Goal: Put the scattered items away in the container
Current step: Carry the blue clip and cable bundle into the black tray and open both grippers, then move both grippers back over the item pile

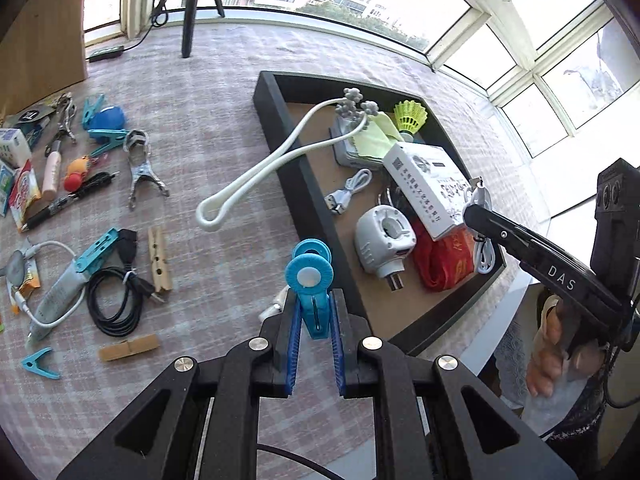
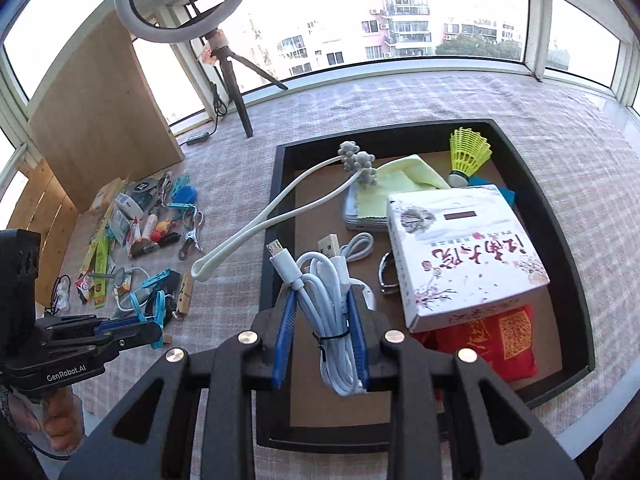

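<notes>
The left gripper [image 1: 314, 320] is clamped on a bright blue plastic clothes peg with round ends [image 1: 310, 280], held above the checked cloth just left of the black rectangular tray [image 2: 560, 216]; the right gripper [image 2: 324, 336] pinches a tied bundle of white USB cable [image 2: 326, 300] over that tray's near left part, beside the white printed cardboard box [image 2: 460, 248].

The left tongs [image 1: 314, 320] clamp a blue clothes peg [image 1: 311, 284] just left of the black tray [image 1: 280, 120]. The right tongs [image 1: 474, 212] reach over the tray's right side, above the white box [image 1: 432, 184].
</notes>
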Demonstrator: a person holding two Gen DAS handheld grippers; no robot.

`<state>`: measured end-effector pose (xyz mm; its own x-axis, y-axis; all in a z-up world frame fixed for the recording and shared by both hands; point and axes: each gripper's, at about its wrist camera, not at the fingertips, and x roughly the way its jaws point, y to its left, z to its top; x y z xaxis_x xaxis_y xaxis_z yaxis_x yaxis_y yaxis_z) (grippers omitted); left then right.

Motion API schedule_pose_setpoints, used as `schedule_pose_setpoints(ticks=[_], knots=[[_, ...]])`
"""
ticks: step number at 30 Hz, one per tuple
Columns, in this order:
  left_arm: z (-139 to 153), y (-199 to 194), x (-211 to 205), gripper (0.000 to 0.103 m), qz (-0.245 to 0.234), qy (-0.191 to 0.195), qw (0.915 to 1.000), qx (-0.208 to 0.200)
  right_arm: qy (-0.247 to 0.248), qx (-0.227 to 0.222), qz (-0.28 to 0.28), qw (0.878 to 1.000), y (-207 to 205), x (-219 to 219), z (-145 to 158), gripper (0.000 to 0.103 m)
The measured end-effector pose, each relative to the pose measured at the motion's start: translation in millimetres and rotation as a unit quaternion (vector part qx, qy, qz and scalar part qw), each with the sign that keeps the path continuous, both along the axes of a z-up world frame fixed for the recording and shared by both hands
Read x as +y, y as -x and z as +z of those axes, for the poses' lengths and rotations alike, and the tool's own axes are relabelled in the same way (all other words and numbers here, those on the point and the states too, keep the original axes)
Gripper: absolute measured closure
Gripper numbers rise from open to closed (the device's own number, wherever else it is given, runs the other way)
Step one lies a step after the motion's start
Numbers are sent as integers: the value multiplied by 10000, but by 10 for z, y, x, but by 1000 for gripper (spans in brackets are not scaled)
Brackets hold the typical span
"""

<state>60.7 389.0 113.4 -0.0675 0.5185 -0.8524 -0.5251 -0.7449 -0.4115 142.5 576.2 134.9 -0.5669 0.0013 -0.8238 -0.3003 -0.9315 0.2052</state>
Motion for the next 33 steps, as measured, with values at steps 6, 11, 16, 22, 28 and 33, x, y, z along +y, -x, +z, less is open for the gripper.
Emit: schedule_pose_setpoints(ticks=[6,11,16,22,28,33], knots=[[17,-273,732,90,-642,-45,9979,5,-78,-94,-959,9953,-451,680,-9,78],[51,-405,1112,65,-934,160,9952,240,-228,-173,-1409,9896,-593,1078,-56,77],[183,-400,1010,58,-818,103,9950,564,-270,-133,-1639,9860,-599,1176,-33,68],[242,-207,554,59,-418,91,9965,722,-317,37,-1348,9904,-418,933,104,68],[197,88,-187,59,207,231,9968,741,-230,139,-883,9957,-119,514,175,66],[130,367,-940,59,719,354,9948,627,-189,171,-618,9978,131,52,195,66]])
